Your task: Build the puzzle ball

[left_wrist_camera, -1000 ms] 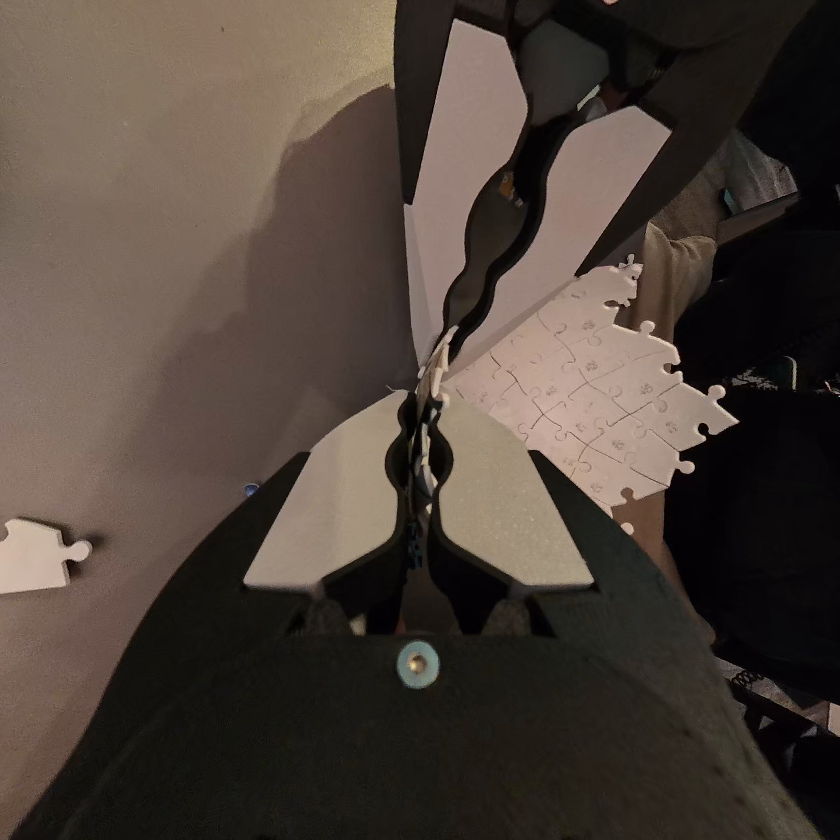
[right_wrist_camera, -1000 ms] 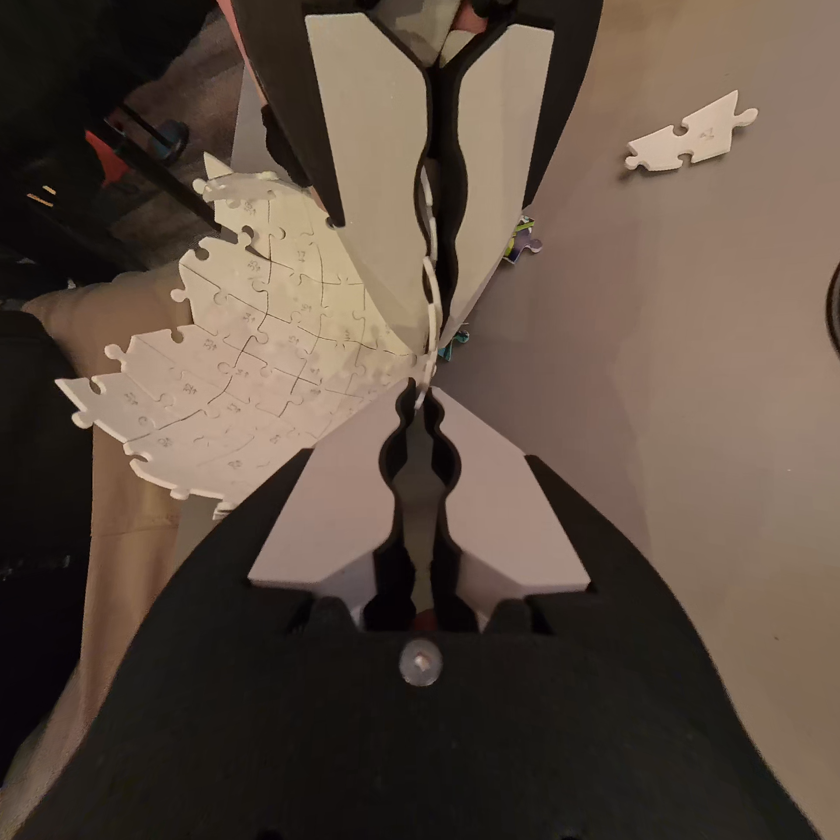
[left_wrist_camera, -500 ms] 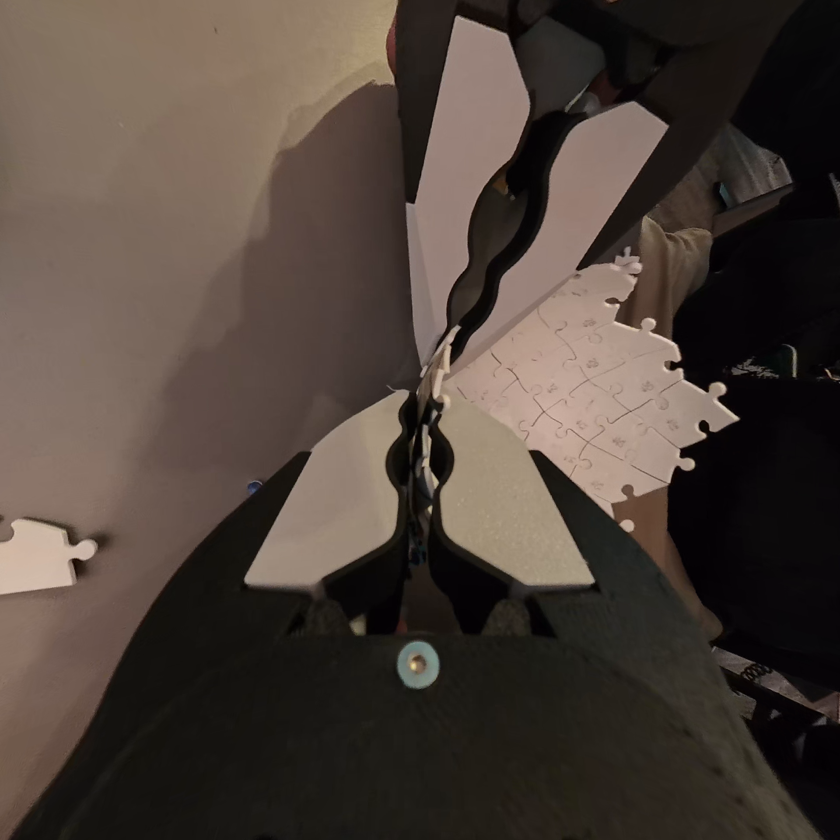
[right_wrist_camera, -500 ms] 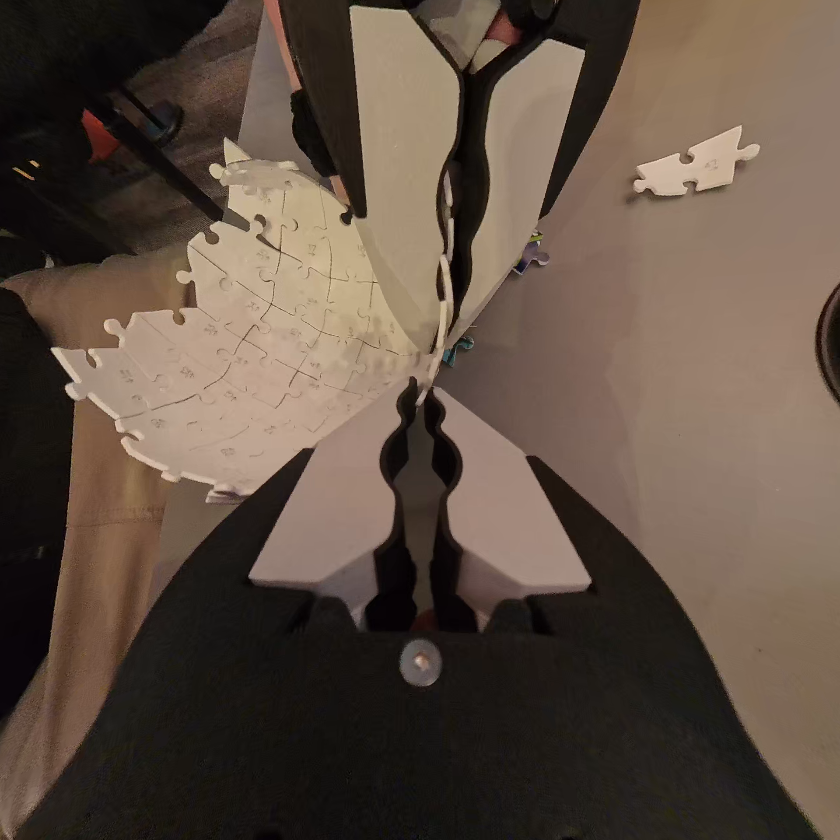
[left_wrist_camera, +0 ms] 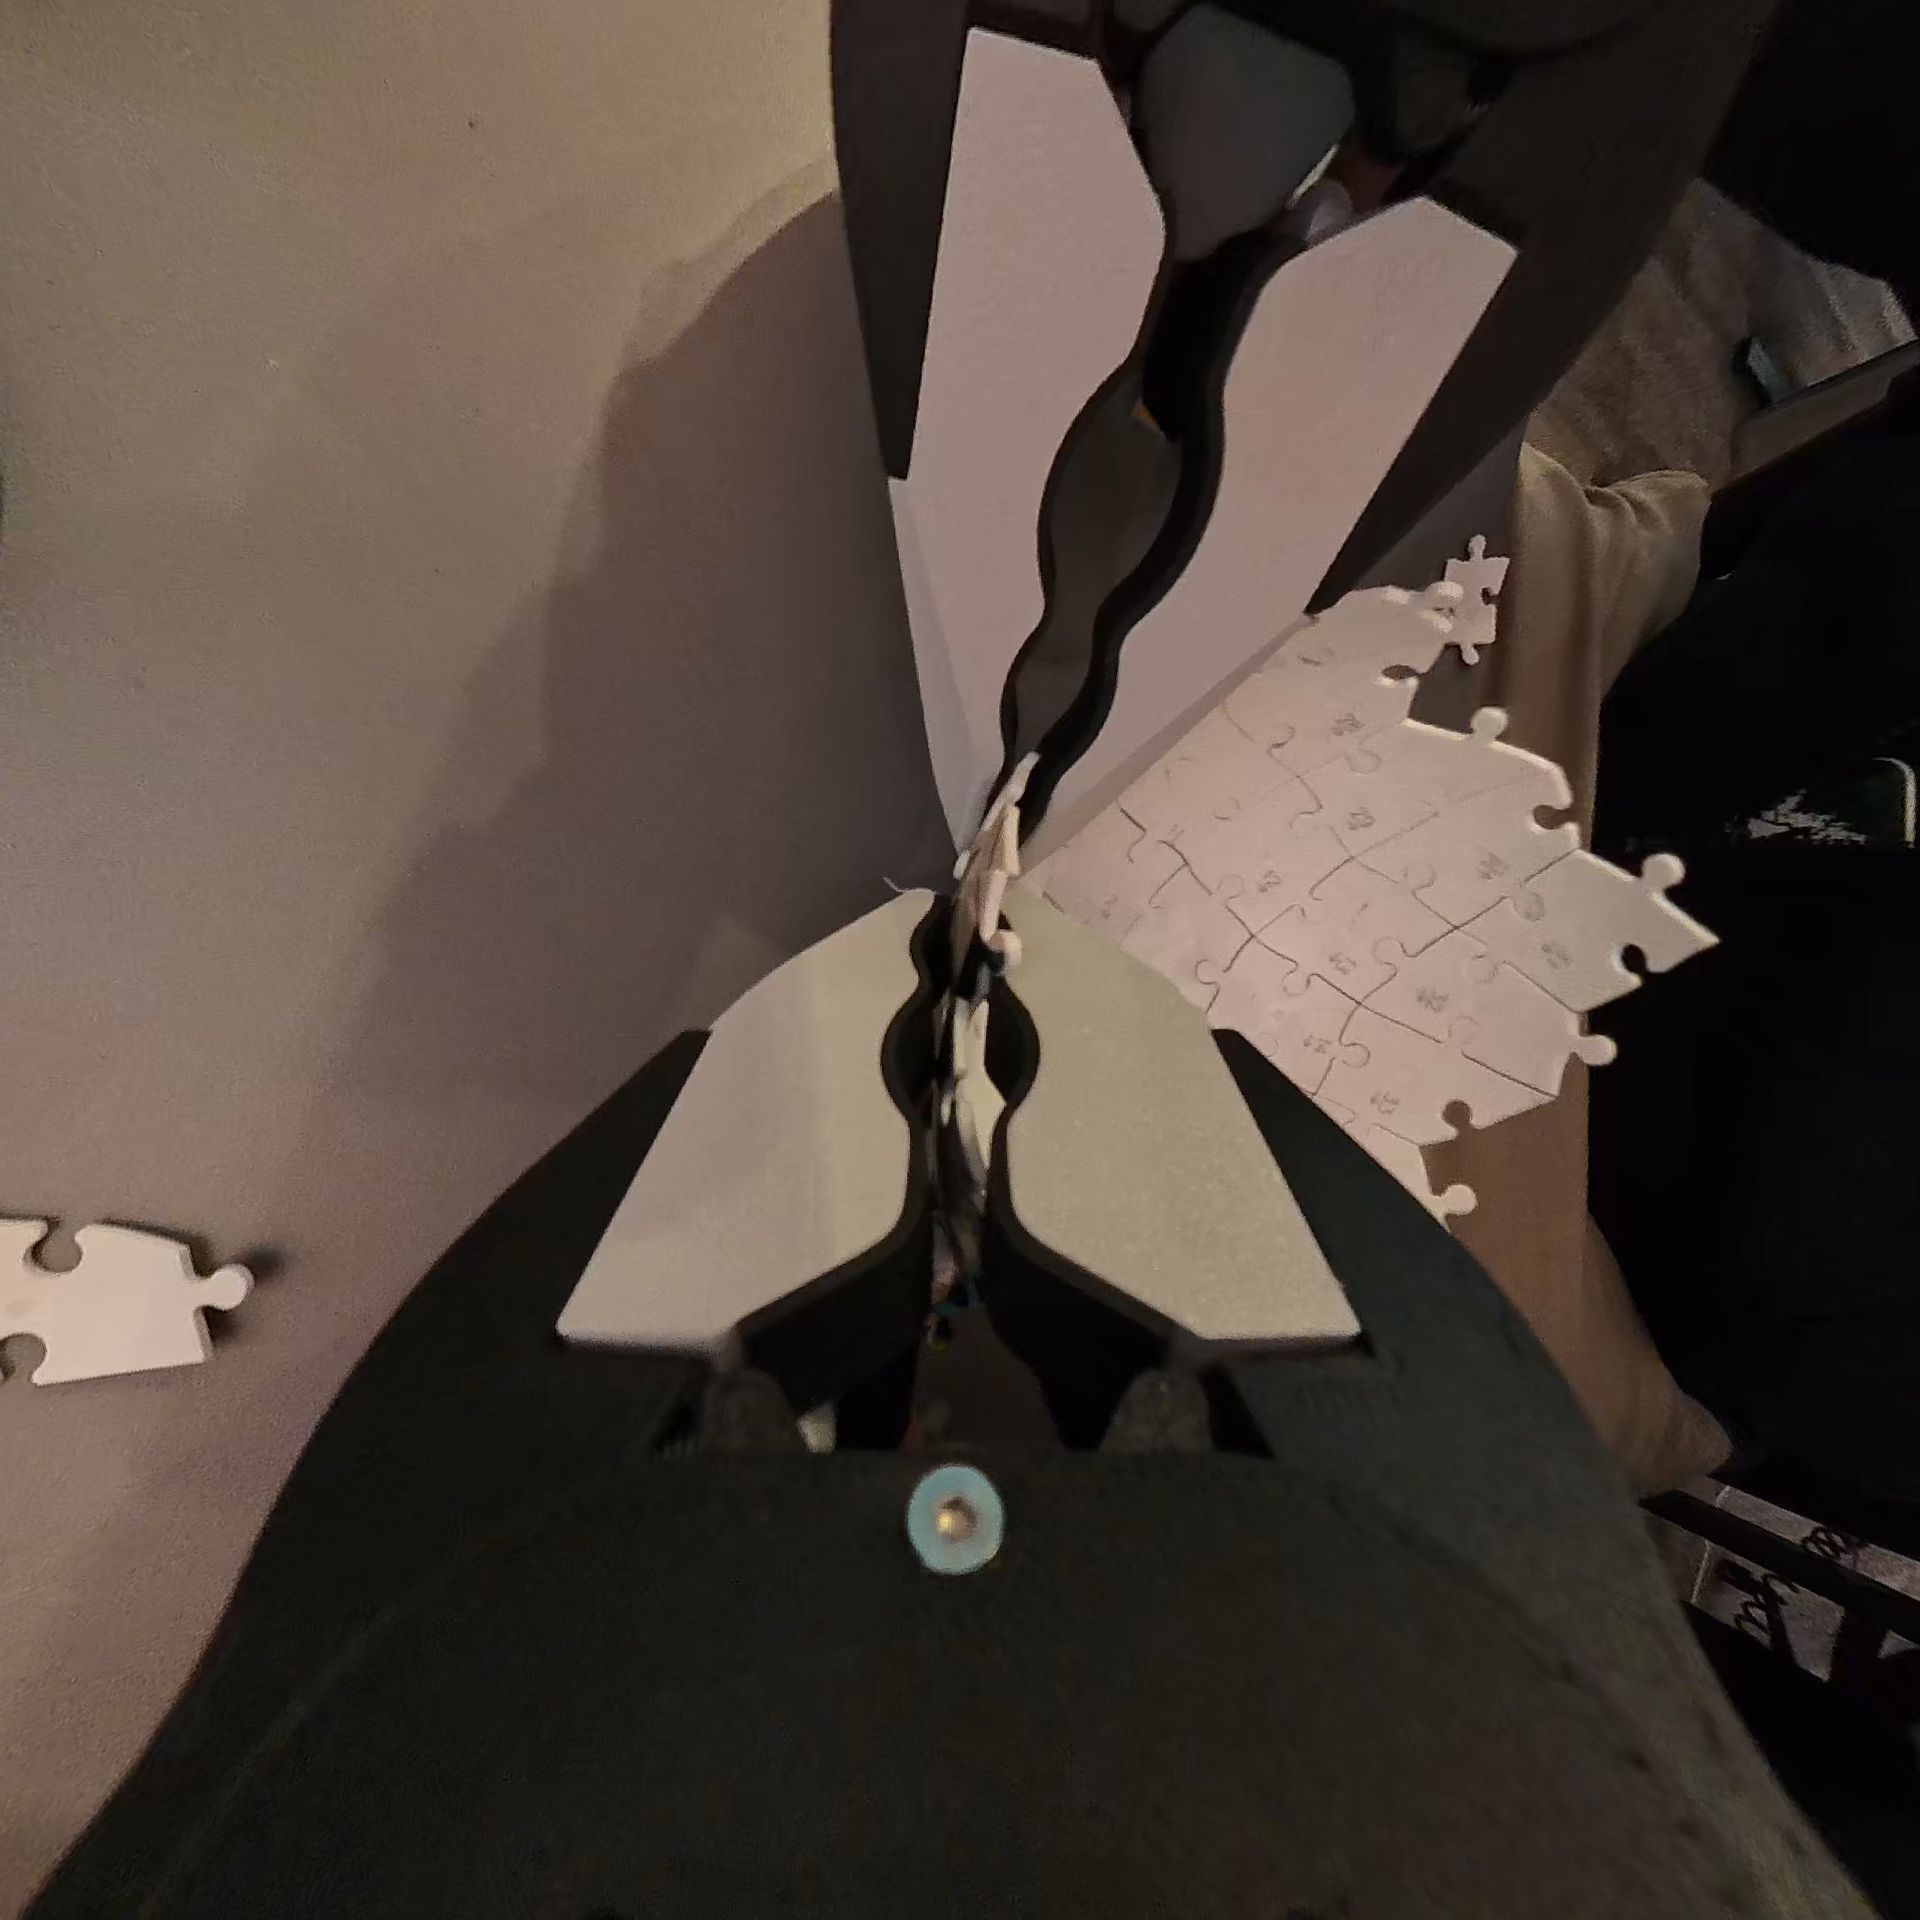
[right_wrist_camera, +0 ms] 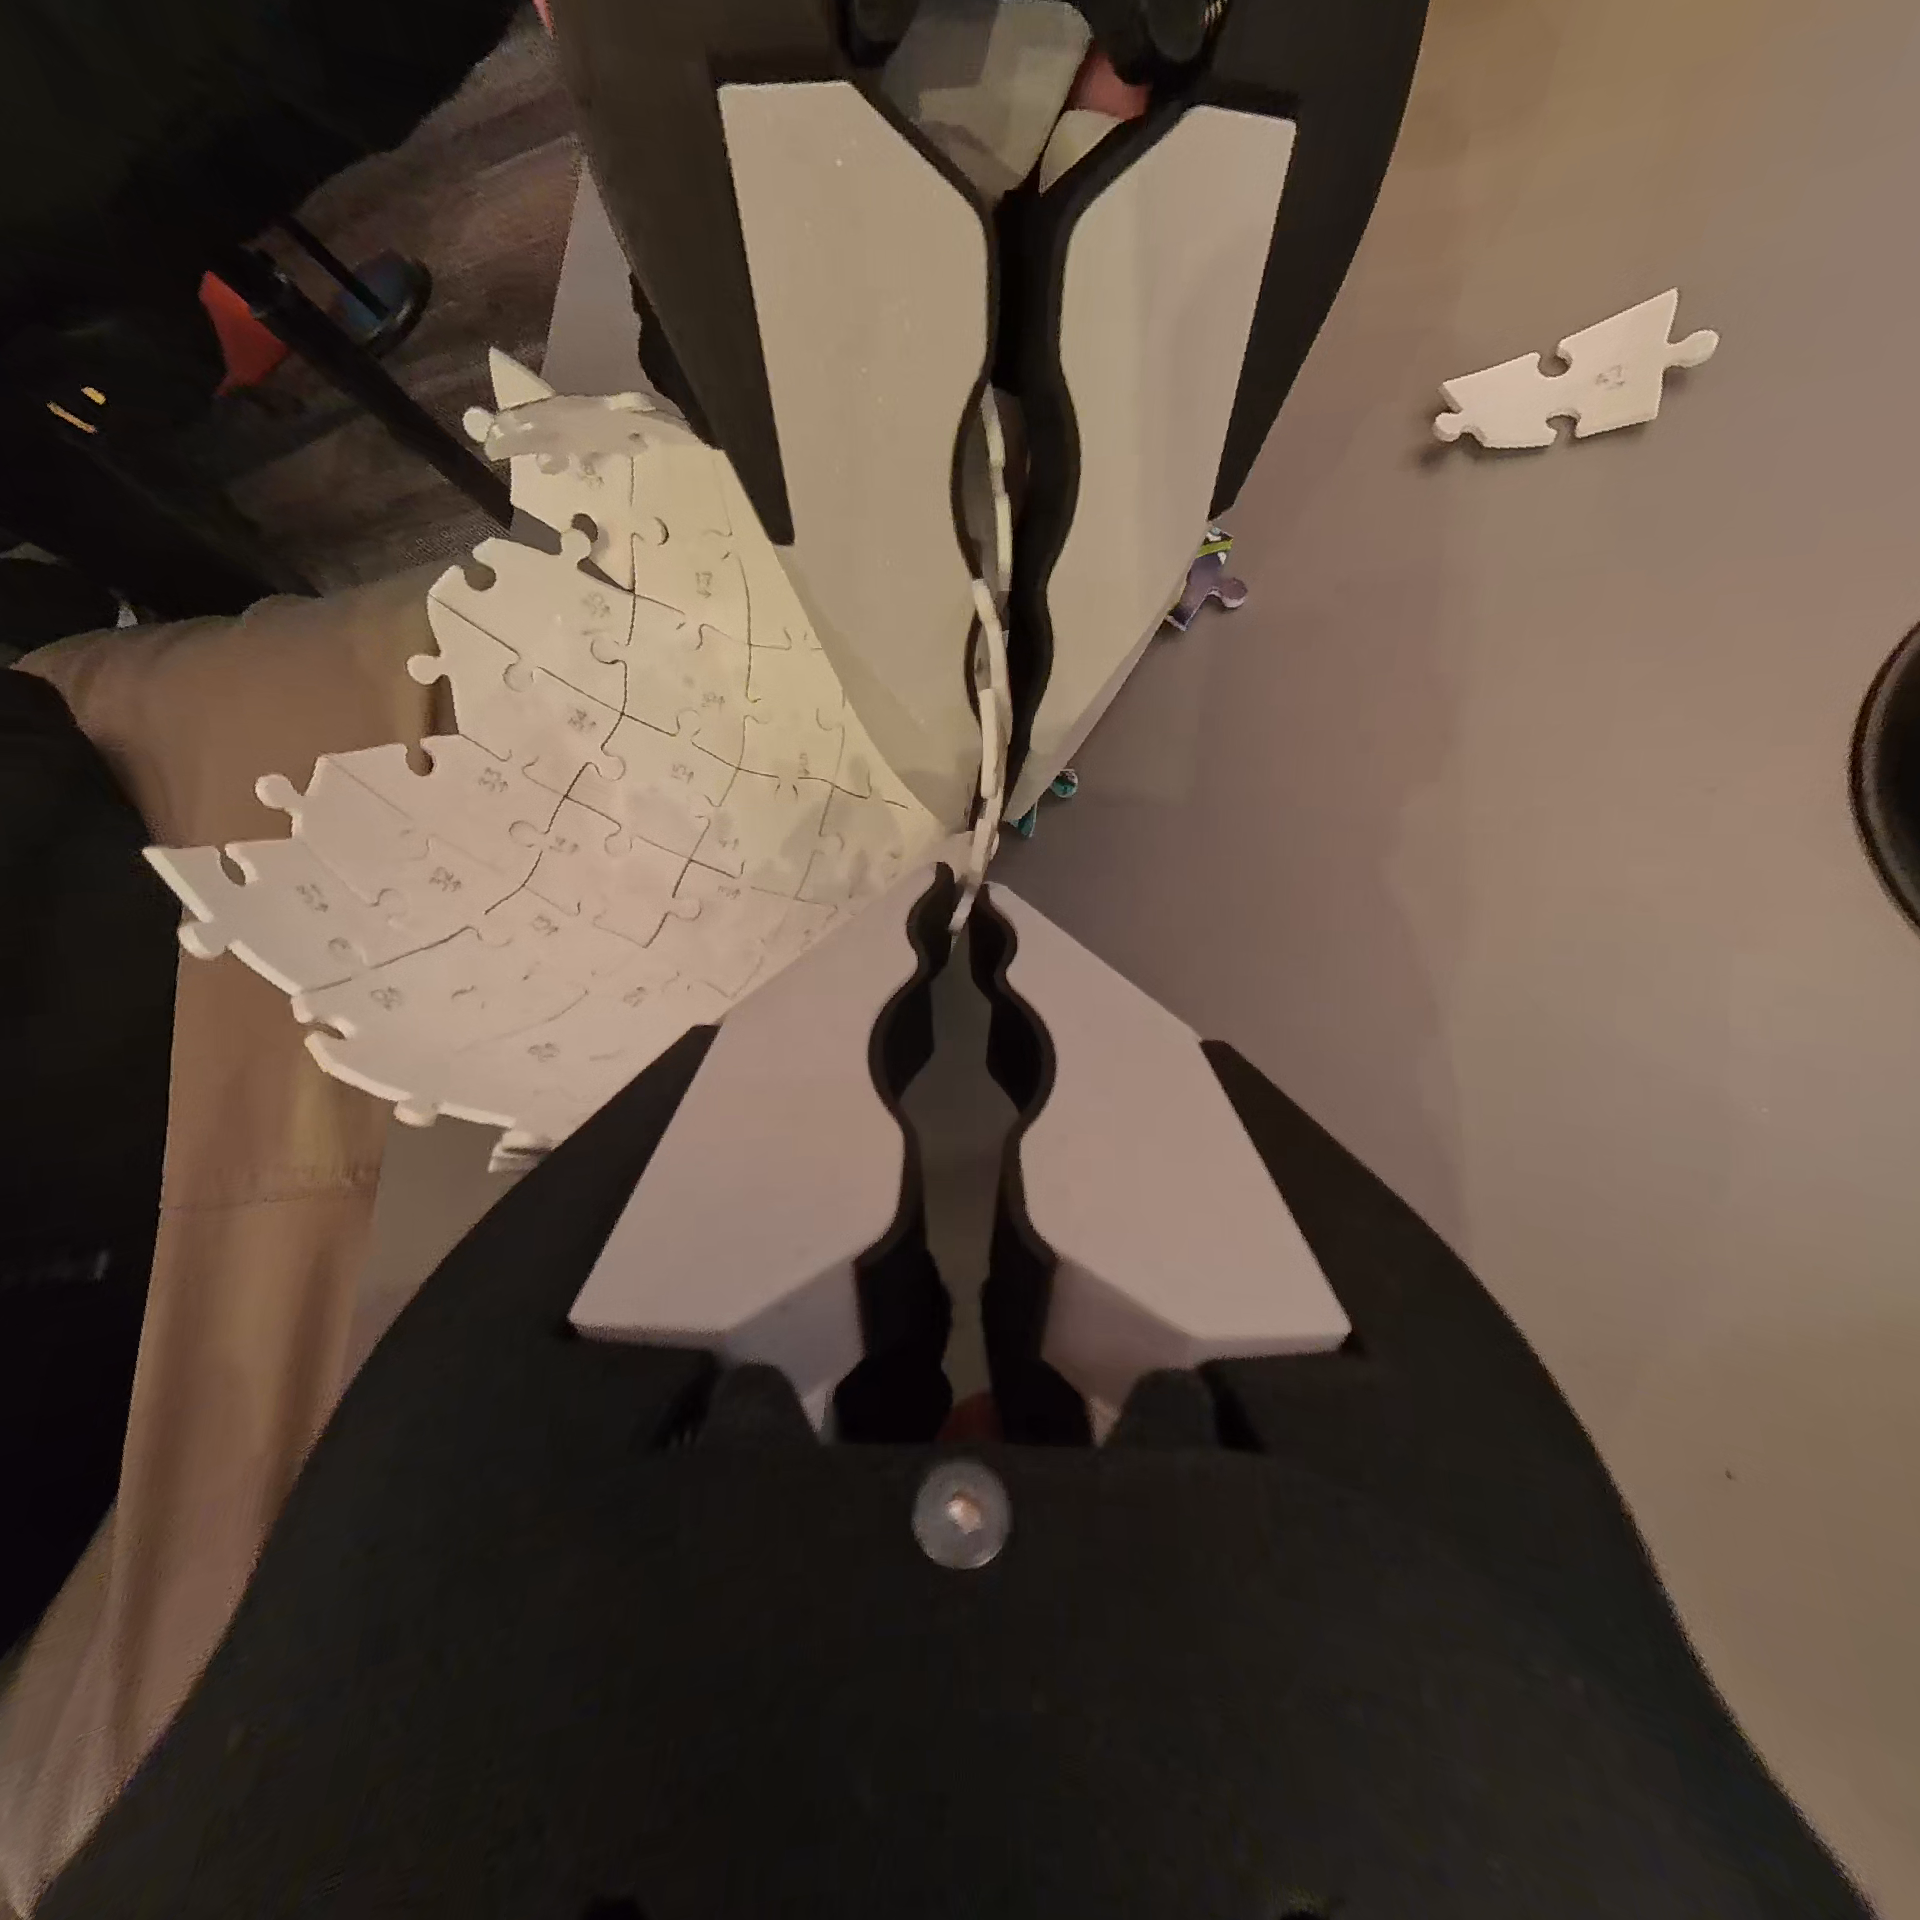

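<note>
The partly built puzzle ball is a curved white shell of joined pieces [left_wrist_camera: 1382,894], held in the air. In the right wrist view the shell [right_wrist_camera: 582,821] fans out to the left. My left gripper [left_wrist_camera: 961,925] is shut on the shell's near edge, which runs between its pads. My right gripper [right_wrist_camera: 961,899] is shut on the same edge with its tips. The two grippers face each other, tips almost touching. The right gripper [left_wrist_camera: 1003,805] comes down from the top of the left wrist view; the left gripper [right_wrist_camera: 997,790] does the same in the right wrist view.
A loose joined pair of white pieces [left_wrist_camera: 104,1304] lies on the grey table [left_wrist_camera: 364,623]; it also shows in the right wrist view [right_wrist_camera: 1569,390]. Small coloured pieces [right_wrist_camera: 1205,597] lie under the grippers. A dark round object [right_wrist_camera: 1896,779] is at the right edge. A tan trouser leg [right_wrist_camera: 229,1195] is beside the table.
Both grippers keep their hold on the shell. The shell and grippers have shifted and turned slightly together; the loose pair has drifted a little in both views.
</note>
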`<state>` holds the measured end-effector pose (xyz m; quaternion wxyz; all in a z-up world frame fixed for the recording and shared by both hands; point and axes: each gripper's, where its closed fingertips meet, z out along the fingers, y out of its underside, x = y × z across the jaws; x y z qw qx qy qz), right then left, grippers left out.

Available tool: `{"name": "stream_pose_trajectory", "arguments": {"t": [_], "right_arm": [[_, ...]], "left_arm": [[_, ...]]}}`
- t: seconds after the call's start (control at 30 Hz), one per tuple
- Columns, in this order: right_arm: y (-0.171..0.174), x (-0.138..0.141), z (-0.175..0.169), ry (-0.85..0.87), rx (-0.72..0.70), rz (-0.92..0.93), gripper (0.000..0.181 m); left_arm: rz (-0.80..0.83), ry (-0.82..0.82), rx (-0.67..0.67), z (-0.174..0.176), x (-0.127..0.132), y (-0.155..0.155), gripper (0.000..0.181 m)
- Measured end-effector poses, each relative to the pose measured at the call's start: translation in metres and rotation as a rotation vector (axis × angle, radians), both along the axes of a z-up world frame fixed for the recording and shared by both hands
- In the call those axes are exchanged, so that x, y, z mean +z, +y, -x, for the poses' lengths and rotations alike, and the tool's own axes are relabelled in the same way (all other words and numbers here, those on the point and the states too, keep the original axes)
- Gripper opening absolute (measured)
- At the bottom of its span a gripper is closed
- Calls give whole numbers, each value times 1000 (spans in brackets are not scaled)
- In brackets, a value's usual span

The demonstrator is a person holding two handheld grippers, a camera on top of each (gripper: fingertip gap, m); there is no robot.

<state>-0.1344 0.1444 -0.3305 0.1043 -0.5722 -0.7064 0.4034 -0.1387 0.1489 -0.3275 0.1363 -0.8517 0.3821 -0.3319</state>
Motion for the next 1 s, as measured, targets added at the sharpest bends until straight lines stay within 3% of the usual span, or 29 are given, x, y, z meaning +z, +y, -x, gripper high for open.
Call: {"name": "stream_pose_trajectory", "arguments": {"t": [0.57, 1.0], "right_arm": [[0, 2, 1, 45, 7, 14, 1], [4, 0, 6, 14, -68, 117, 1]], "left_arm": [[40, -64, 19, 1, 1, -1, 3], [42, 14, 5, 1, -10, -3, 3]]}}
